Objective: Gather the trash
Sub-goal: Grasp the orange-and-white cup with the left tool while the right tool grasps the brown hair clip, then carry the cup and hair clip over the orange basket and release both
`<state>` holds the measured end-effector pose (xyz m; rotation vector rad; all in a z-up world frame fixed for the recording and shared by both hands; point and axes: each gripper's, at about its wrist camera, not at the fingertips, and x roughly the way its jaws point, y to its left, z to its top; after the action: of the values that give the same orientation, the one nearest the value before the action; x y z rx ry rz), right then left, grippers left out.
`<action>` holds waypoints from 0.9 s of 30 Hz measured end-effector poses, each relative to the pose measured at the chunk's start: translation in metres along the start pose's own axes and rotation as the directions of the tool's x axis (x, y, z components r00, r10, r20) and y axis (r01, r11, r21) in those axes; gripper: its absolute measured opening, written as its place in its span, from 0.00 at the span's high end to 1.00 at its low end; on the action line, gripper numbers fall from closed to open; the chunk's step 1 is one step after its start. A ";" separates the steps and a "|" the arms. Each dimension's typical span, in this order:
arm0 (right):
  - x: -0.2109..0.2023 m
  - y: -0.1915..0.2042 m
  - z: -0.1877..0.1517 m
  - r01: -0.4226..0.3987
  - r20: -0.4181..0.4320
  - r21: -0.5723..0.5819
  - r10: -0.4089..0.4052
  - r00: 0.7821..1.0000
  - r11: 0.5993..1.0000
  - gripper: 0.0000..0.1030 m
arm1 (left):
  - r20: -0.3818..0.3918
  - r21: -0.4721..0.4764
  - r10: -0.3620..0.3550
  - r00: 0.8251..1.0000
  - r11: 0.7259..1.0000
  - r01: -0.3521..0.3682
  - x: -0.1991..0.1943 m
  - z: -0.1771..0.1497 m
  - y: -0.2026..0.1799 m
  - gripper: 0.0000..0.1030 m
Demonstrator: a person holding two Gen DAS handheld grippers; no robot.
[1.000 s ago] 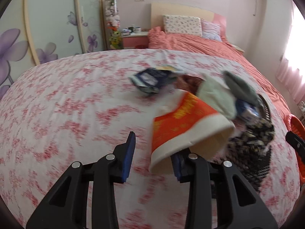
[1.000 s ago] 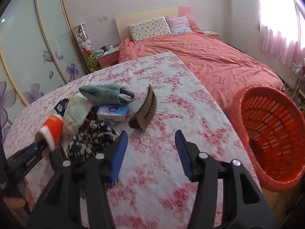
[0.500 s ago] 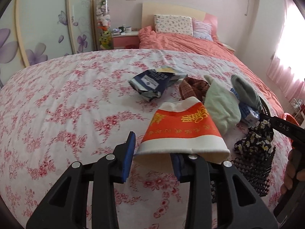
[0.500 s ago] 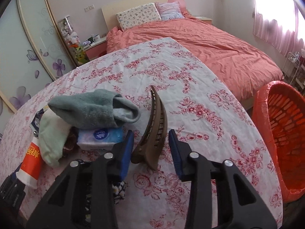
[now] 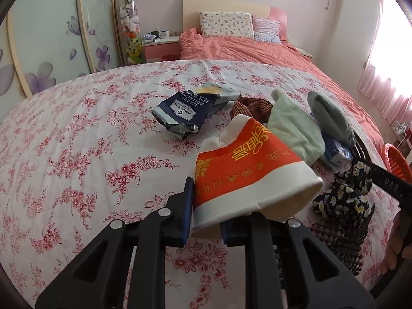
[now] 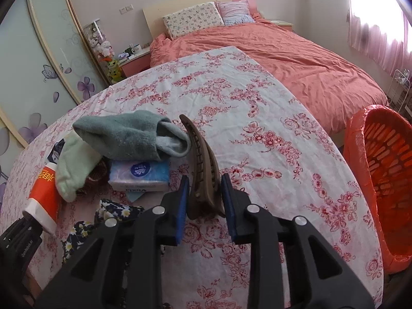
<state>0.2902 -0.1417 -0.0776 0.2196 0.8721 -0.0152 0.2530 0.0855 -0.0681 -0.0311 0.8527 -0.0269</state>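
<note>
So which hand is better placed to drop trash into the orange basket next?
Left, probably. The left gripper has just closed on the crushed paper cup, which is trash. The right gripper, nearer the orange basket, has closed around a brown hair clip, hardly trash.

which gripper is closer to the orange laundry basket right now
Right. The right gripper, closed on the brown hair claw, sits beside the orange basket. The left gripper, pinching the paper cup, is across the clutter.
</note>
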 end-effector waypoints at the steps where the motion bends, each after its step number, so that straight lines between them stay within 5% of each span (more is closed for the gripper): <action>1: 0.001 0.001 0.001 0.003 -0.002 -0.004 -0.003 1.000 1.000 0.74 | -0.002 -0.001 -0.002 1.000 1.000 0.002 0.001 0.000 -0.001 0.82; 3: 0.002 0.002 0.002 0.005 -0.001 -0.005 -0.005 1.000 1.000 0.76 | -0.004 -0.002 -0.006 1.000 1.000 0.006 0.003 0.001 -0.002 0.82; 6: 0.001 -0.001 0.001 -0.008 -0.006 0.000 0.008 1.000 1.000 0.76 | -0.007 -0.014 -0.019 1.000 1.000 0.019 0.005 0.001 0.000 0.96; 27: -0.077 -0.019 -0.008 -0.048 0.102 0.019 0.046 0.994 0.999 0.76 | 0.140 -0.041 -0.028 0.990 0.999 0.034 -0.058 0.012 -0.001 0.97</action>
<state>0.2326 -0.1649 -0.0278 0.2577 0.7655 0.0078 0.2234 0.0867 -0.0166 -0.0860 0.7125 -0.0350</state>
